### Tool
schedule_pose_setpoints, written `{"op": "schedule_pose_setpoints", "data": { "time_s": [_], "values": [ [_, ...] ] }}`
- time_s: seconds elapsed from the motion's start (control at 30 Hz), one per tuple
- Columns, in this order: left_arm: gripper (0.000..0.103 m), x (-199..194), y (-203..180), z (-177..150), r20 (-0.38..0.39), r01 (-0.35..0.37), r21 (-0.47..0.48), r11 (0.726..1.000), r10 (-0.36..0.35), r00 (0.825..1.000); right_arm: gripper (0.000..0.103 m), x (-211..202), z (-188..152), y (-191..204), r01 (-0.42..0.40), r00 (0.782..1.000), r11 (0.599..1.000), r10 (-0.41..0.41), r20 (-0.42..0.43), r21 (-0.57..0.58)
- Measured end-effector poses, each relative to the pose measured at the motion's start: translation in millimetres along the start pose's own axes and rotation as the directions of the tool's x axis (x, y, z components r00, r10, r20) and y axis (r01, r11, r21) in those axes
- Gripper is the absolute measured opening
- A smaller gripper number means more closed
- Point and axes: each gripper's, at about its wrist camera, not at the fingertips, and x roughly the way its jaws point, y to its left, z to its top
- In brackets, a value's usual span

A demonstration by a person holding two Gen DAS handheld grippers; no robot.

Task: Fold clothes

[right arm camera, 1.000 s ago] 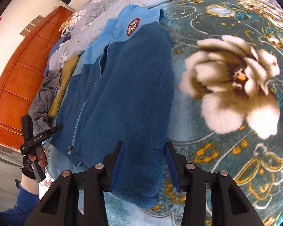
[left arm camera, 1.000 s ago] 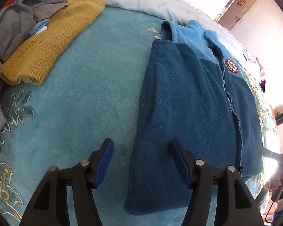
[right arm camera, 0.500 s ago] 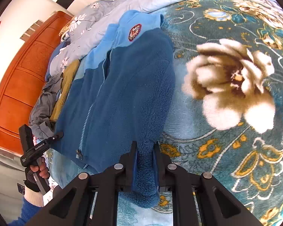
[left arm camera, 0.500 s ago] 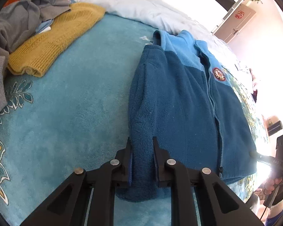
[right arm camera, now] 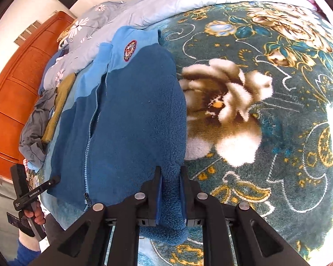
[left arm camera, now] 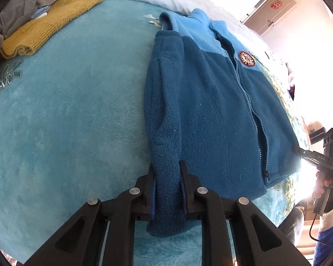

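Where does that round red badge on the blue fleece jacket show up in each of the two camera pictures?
Left wrist view: the badge sits upper right, right of the zip.
Right wrist view: the badge sits upper left of centre, right of the zip.
Shared landmark: the mustard sweater beyond the jacket.

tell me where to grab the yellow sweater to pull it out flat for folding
Grip the yellow sweater at its ribbed hem, the near end, coming from the open blanket side. That edge lies clear and thick enough to pinch; the far end sits beside the grey clothes, and I cannot tell if they overlap.
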Motion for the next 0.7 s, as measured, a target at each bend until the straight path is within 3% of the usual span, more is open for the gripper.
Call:
{"op": "schedule_pose_setpoints", "data": {
  "time_s": [0.07, 0.17, 0.27, 0.37, 0.57, 0.6, 0.63, 0.7],
  "values": [
    [0.031, -7.9, -1.7, 6.1, 0.012, -0.013, 0.021, 1.0, 0.012, 1.0, 0.018, -3.9, 0.8, 2.3, -0.001, 1.0, 1.0, 0.001, 0.011, -0.019],
    [0.049, -17.9, -7.4, 20.4, 0.053, -0.095, 0.088, 0.992, 0.091, 0.994, 0.023, -14.7, 5.1, 13.2, 0.028, 0.999, 0.997, -0.025, 0.041, -0.068],
    [0.057, -16.6, -9.6, 44.6, 0.081, -0.136, 0.111, 0.984, 0.127, 0.989, 0.031, -21.0, 14.6, 29.1, 0.084, 0.994, 0.99, -0.074, 0.084, -0.116],
    [0.057, -0.7, -12.1, 75.7, 0.084, -0.139, 0.103, 0.985, 0.13, 0.988, 0.033, -27.3, 24.1, 44.9, 0.14, 0.984, 0.977, -0.12, 0.129, -0.161],
    [0.057, 52.2, -15.4, 124.9, 0.045, -0.2, 0.082, 0.976, 0.197, 0.979, 0.033, 44.3, 32.2, 121.6, 0.052, 0.999, 0.958, -0.047, 0.022, -0.281],
    [0.055, 57.5, -13.0, 129.4, 0.04, -0.215, 0.072, 0.974, 0.213, 0.976, 0.033, 55.2, 31.9, 132.0, 0.05, 0.999, 0.952, -0.05, 0.009, -0.301],
    [0.043, 61.1, -10.0, 132.4, 0.036, -0.231, 0.062, 0.971, 0.229, 0.973, 0.033, 65.6, 31.7, 140.2, 0.051, 0.998, 0.948, -0.055, -0.004, -0.315],
    [0.038, 63.8, -2.5, 132.1, 0.035, -0.244, 0.029, 0.969, 0.243, 0.969, 0.033, 83.0, 28.6, 151.9, 0.039, 0.998, 0.944, -0.056, -0.042, -0.328]
  ]
}}
